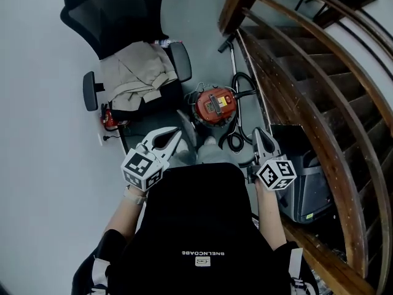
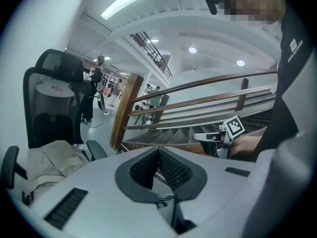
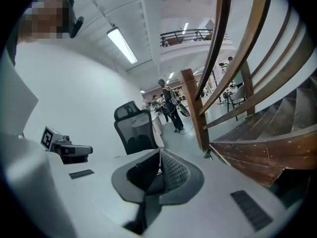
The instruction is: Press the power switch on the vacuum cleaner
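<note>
A red canister vacuum cleaner with a black top handle stands on the grey floor, straight ahead of the person's feet. Its black hose coils to its right. My left gripper hangs near and left of the vacuum, jaws closed tip to tip with nothing held. My right gripper is right of the hose, also shut and empty. The left gripper view shows its pads meeting; the right gripper view shows the same. Neither gripper view shows the vacuum.
A black office chair with beige clothing on it stands left of the vacuum. A wooden staircase railing runs along the right. A grey bin sits by my right gripper. A small red item lies by the wall.
</note>
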`<act>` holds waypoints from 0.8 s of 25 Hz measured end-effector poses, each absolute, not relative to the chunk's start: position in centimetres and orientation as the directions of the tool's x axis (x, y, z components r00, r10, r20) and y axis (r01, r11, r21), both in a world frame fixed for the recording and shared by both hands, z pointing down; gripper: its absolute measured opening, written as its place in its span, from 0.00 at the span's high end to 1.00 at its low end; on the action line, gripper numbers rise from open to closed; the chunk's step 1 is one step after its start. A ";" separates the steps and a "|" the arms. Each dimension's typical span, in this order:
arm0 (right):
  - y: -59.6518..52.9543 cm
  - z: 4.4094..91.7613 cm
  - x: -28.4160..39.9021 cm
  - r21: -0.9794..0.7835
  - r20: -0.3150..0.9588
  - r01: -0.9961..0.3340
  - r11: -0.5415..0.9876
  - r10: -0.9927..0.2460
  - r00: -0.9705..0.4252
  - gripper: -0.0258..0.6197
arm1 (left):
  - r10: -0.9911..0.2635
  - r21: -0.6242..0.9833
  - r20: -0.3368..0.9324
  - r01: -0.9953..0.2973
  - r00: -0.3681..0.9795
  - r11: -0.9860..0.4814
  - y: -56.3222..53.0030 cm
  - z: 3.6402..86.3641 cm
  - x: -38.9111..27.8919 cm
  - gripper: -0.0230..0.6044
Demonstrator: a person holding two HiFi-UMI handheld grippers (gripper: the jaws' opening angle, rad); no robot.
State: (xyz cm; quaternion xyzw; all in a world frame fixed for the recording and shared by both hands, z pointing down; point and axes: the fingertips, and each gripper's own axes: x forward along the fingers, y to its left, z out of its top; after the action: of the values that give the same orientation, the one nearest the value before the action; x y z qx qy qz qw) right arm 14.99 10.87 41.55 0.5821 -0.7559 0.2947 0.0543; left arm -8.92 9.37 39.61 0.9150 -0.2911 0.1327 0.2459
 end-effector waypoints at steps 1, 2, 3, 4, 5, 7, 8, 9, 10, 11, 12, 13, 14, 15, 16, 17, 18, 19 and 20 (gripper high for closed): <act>10.2 42.0 14.9 -0.387 0.434 -0.909 0.157 -0.839 -0.329 0.91 | -0.474 0.375 0.389 -0.606 0.790 -0.702 9.1 39.7 -8.9 0.94; 9.6 42.5 14.8 -0.392 0.443 -0.905 0.166 -0.828 -0.344 0.91 | -0.481 0.378 0.392 -0.614 0.784 -0.693 8.9 39.8 -8.9 0.94; 9.1 43.1 14.8 -0.398 0.454 -0.900 0.176 -0.815 -0.360 0.91 | -0.488 0.381 0.395 -0.622 0.778 -0.684 8.7 39.8 -8.9 0.94; 8.6 43.6 14.8 -0.401 0.466 -0.897 0.187 -0.801 -0.375 0.91 | -0.495 0.384 0.399 -0.631 0.772 -0.674 8.5 39.8 -8.8 0.94; 8.1 44.2 14.9 -0.402 0.479 -0.894 0.198 -0.787 -0.389 0.91 | -0.503 0.386 0.403 -0.641 0.764 -0.663 8.5 39.8 -8.7 0.94; 7.3 45.6 15.2 -0.391 0.512 -0.894 0.217 -0.756 -0.408 0.91 | -0.521 0.389 0.411 -0.661 0.748 -0.642 8.3 39.9 -8.6 0.94; 6.8 46.5 15.3 -0.381 0.531 -0.896 0.227 -0.739 -0.414 0.91 | -0.531 0.389 0.415 -0.671 0.739 -0.631 8.1 39.9 -8.6 0.94; 6.4 47.3 15.5 -0.371 0.550 -0.898 0.239 -0.722 -0.419 0.91 | -0.540 0.389 0.420 -0.682 0.730 -0.620 7.9 40.1 -8.4 0.94; 5.9 48.1 15.7 -0.361 0.566 -0.898 0.252 -0.705 -0.426 0.91 | -0.548 0.387 0.428 -0.693 0.719 -0.608 7.8 40.3 -8.3 0.94; 5.5 48.9 15.8 -0.354 0.581 -0.897 0.265 -0.689 -0.433 0.91 | -0.554 0.384 0.437 -0.704 0.709 -0.598 7.6 40.5 -8.1 0.94; 5.0 49.6 16.0 -0.348 0.594 -0.895 0.279 -0.673 -0.441 0.91 | -0.558 0.380 0.446 -0.713 0.700 -0.590 7.5 40.7 -7.9 0.94; 4.5 50.4 16.1 -0.344 0.606 -0.893 0.291 -0.658 -0.448 0.91 | -0.560 0.375 0.456 -0.720 0.692 -0.584 7.4 40.9 -7.6 0.94; 4.1 51.2 16.3 -0.341 0.617 -0.890 0.301 -0.643 -0.454 0.91 | -0.562 0.369 0.466 -0.727 0.684 -0.579 7.2 41.1 -7.3 0.94; 3.5 52.1 16.6 -0.340 0.628 -0.888 0.309 -0.629 -0.459 0.91 | -0.563 0.363 0.476 -0.733 0.676 -0.575 7.0 41.4 -7.0 0.94; 3.0 53.0 16.8 -0.340 0.638 -0.886 0.314 -0.616 -0.463 0.91 | -0.564 0.357 0.486 -0.740 0.668 -0.570 6.7 41.6 -6.7 0.94; 2.6 53.9 17.0 -0.340 0.648 -0.885 0.318 -0.603 -0.465 0.91 | -0.565 0.350 0.496 -0.747 0.659 -0.565 6.5 41.9 -6.4 0.94; 2.1 54.8 17.2 -0.339 0.658 -0.884 0.322 -0.591 -0.467 0.91 | -0.566 0.342 0.506 -0.754 0.651 -0.561 6.3 42.2 -6.0 0.94; 1.7 55.7 17.4 -0.337 0.669 -0.883 0.326 -0.578 -0.468 0.91 | -0.566 0.334 0.516 -0.760 0.642 -0.557 6.0 42.5 -5.6 0.94; 1.3 56.6 17.6 -0.334 0.680 -0.883 0.330 -0.564 -0.468 0.91 | -0.567 0.328 0.525 -0.765 0.635 -0.554 5.7 42.7 -5.3 0.94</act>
State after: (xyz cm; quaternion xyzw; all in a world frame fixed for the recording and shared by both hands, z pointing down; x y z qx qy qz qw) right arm 17.56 1.29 56.65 0.4621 -0.7829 0.3482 0.2285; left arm -5.28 5.74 42.65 0.8624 -0.3861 0.1825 0.2719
